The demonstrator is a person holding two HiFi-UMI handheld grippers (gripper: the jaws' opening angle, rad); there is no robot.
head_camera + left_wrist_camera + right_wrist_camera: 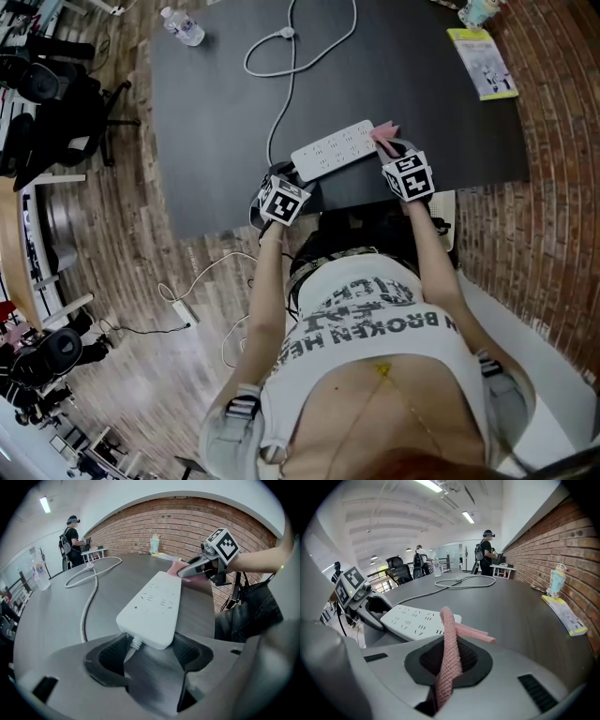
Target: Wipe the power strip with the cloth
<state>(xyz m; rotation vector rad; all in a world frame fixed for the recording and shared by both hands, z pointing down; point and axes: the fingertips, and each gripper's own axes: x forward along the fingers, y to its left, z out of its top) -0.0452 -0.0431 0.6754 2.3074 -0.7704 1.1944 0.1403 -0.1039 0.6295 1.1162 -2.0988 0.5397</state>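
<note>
A white power strip [333, 150] lies near the front edge of the dark table [216, 141], and its cable [281, 84] loops away to the far side. My left gripper [294, 180] has its jaws closed against both sides of the strip's near end [154, 604], where the cable leaves it. My right gripper [390, 150] is shut on a pink cloth [449, 625]. The cloth [383, 138] hangs out over the strip's other end [417, 618] and touches it. In the left gripper view the right gripper [187, 571] shows beyond the strip.
A water bottle [183, 26] stands at the table's far left. A yellow-edged booklet [483, 61] and a small figure [556, 581] sit at the far right by the brick wall. Office chairs [47, 84] stand to the left. A person [72, 538] stands far behind.
</note>
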